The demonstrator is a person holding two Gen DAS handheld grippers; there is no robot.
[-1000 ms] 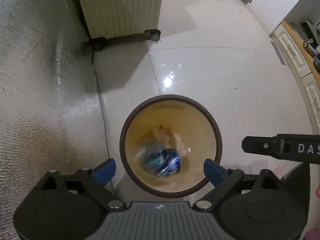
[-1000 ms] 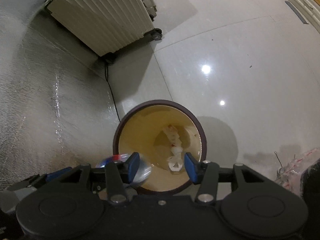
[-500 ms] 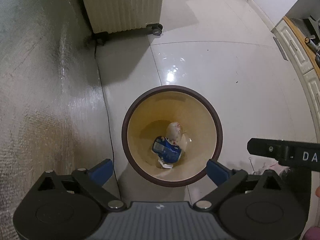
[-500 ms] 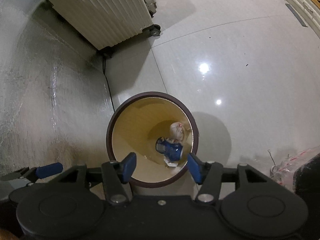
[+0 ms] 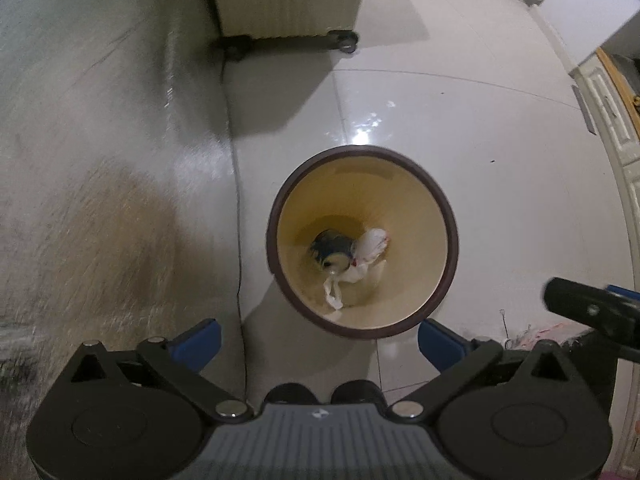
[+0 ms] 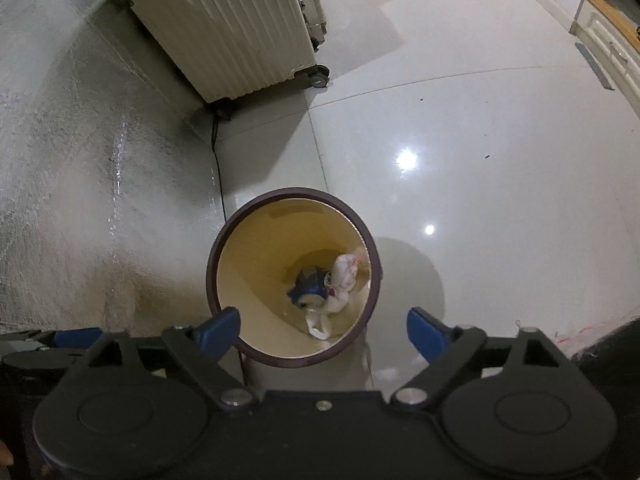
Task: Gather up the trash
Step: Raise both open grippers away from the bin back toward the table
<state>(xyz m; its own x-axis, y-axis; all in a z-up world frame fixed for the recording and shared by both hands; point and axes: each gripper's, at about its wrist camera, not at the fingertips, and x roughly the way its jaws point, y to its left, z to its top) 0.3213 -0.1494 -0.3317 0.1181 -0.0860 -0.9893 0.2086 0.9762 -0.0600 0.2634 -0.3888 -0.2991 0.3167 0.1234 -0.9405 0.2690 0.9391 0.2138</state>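
Below the left gripper [image 5: 318, 340], jaws opening and empty, the bin [image 5: 448, 216] sits ahead of its fingertips with the can [image 5: 332, 246] and wrapper [image 5: 370, 246] inside, while the right gripper [image 6: 323, 330], also opening empty, hangs over the near rim.

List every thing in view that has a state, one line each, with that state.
Trash bin: upright on the floor, no lid, trash at the bottom.
Blue can: lying inside the bin.
White wrapper: crumpled beside the can, inside the bin.
Suitcase: closed, standing on its wheels.
Left gripper: opening, nothing between.
Right gripper: opening, nothing between.
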